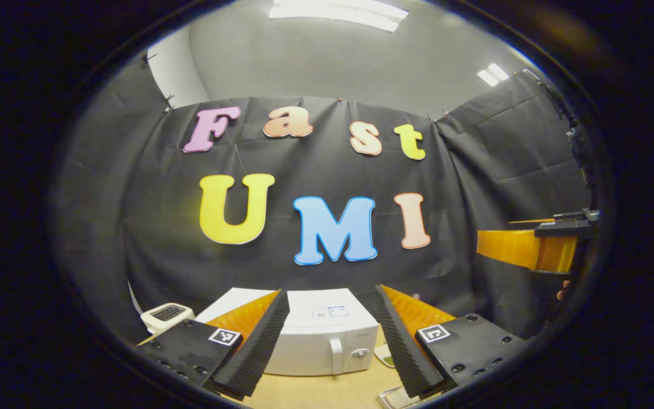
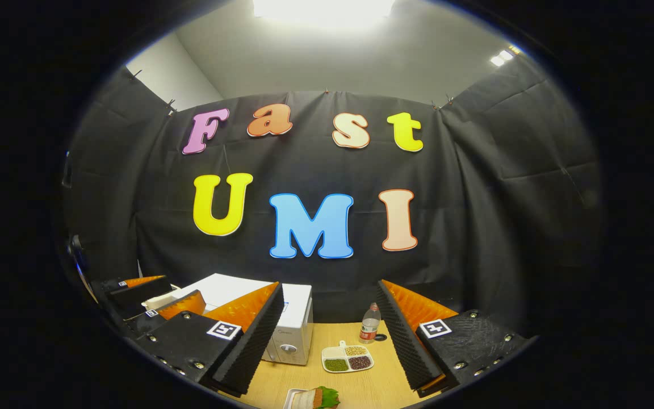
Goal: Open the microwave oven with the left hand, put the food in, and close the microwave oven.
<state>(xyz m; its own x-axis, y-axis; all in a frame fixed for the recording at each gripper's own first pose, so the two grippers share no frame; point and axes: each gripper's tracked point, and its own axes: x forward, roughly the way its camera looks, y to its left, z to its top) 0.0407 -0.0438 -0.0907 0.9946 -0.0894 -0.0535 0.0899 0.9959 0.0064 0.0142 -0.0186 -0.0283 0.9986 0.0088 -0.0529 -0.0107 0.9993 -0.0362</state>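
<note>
A white microwave oven (image 1: 327,341) stands on the wooden table with its door closed, its handle (image 1: 335,355) and a knob on the right side of the front. My left gripper (image 1: 330,363) hangs open above and in front of it, nothing between its fingers. In the right gripper view the microwave oven (image 2: 290,324) is at the left. My right gripper (image 2: 327,352) is open and holds nothing. Below it, at the table's front edge, lies the food (image 2: 315,397), a sandwich with green lettuce on a white plate. The left gripper (image 2: 145,304) shows at the far left.
A white toaster (image 1: 165,315) stands left of the microwave. A white divided dish of beans (image 2: 347,359) and a small bottle with a red label (image 2: 369,325) sit to the microwave's right. The other gripper (image 1: 537,244) is at the right edge of the left gripper view.
</note>
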